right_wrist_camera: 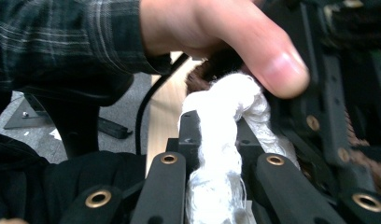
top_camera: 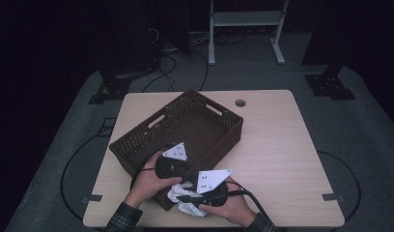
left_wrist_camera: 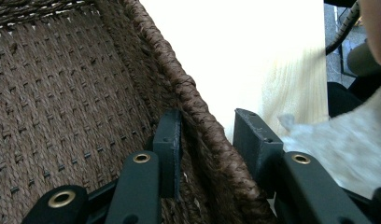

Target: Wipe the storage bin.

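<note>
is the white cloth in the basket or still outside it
Outside. The white cloth is pinched in the right gripper at the near outer wall of the basket.

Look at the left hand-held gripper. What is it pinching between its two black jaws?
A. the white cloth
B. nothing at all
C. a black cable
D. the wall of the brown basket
D. In the left gripper view, the left hand-held gripper has one jaw inside the basket and one outside, with the woven wall between them, while the white cloth sits in the right hand-held gripper.
</note>
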A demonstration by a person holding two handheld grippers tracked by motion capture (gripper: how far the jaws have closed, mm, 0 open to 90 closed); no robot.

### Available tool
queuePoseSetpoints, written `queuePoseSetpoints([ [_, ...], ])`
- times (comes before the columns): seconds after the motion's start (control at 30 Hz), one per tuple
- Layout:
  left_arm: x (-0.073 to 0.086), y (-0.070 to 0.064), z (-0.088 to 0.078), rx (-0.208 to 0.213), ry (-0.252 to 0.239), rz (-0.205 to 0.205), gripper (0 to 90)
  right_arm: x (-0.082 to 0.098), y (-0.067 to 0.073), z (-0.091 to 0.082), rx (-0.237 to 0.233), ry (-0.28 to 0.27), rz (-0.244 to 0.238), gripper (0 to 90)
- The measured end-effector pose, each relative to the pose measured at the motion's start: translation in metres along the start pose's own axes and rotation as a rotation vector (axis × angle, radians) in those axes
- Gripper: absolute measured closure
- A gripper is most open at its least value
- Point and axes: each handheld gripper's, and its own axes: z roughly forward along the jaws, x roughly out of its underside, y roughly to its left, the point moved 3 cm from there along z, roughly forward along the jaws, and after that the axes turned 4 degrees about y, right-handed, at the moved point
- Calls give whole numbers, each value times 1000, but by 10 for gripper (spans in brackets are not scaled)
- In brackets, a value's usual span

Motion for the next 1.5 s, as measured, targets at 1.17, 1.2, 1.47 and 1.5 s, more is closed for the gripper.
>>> queuePoseSetpoints([
  [1.17, 0, 0, 0, -3, 3, 1, 621, 45, 10, 60, -14, 212, -36, 779],
  [1.2, 0, 0, -1, -4, 6, 5, 621, 45, 10, 59, -15, 209, -32, 779],
  [1.47, 0, 0, 0, -2, 0, -2, 621, 46, 8, 37, 24, 185, -22, 778],
  [1.5, 0, 0, 0, -2, 0, -3, 621, 47, 6, 33, 32, 184, -19, 778],
])
